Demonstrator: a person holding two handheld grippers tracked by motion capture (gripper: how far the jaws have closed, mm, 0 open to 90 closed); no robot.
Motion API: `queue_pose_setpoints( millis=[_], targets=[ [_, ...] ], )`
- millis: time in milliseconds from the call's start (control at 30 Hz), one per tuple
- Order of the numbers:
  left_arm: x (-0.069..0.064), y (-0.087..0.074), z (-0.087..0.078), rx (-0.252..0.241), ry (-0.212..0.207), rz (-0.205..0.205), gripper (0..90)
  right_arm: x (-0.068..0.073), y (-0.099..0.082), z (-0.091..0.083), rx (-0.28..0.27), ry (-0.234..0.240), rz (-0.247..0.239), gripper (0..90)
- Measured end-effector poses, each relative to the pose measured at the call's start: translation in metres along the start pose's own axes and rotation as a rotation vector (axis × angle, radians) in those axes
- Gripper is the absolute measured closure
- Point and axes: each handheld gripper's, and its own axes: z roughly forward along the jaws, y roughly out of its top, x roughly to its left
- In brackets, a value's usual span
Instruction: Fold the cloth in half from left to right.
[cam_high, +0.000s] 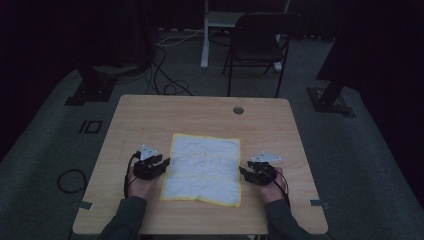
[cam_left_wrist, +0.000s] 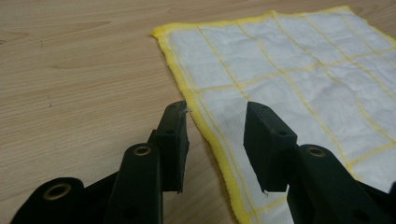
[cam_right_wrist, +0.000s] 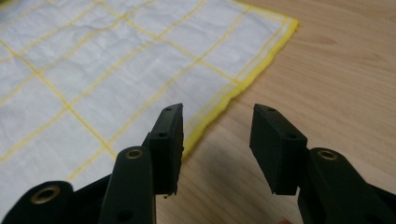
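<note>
I have the left gripper at the near-left of the table and the right gripper at the near-right, one on each side of the cloth. Both sets of jaws stand apart with nothing clamped. In the left gripper view the cloth's yellow hem runs up between my jaws, so the left edge lies straight ahead of that gripper. In the right gripper view the hem passes just ahead of the left jaw, with bare wood ahead of the other, so the right gripper sits slightly outside its edge. The cloth lies flat at the table's near middle, its long axis running near to far. Each gripper is about equally close to its own side edge, which I judge suits a two-handed pinch.
</note>
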Motion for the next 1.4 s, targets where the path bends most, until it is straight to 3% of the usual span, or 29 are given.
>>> queue_pose_setpoints(
  millis=[267,433,833,1000,1200,1333,1400],
  targets=[
    [-0.002,0.003,0.011,0.016,0.031,-0.024,57.2,0.001,-0.002,0.002,0.004,-0.010,-0.008,53.9],
    [-0.005,0.002,0.017,0.034,0.069,-0.014,55.2,0.001,-0.004,0.005,0.005,-0.001,0.003,53.9],
    [-0.014,-0.003,0.030,0.079,0.066,-0.006,54.7,-0.001,-0.008,0.005,0.005,-0.009,0.014,54.0],
    [-0.018,-0.006,0.031,0.070,0.089,-0.001,54.4,-0.002,-0.009,0.004,0.004,-0.008,0.016,54.1],
    [-0.027,-0.007,0.029,0.078,0.118,0.002,61.3,0.000,-0.010,0.006,0.008,-0.007,0.013,54.2],
    [-0.030,-0.007,0.027,0.097,0.100,-0.010,72.4,0.002,-0.010,0.006,0.009,-0.005,0.003,54.2],
    [-0.030,-0.009,0.024,0.097,0.077,-0.039,79.8,0.002,-0.010,0.007,0.010,-0.004,0.002,54.2]
  ],
)
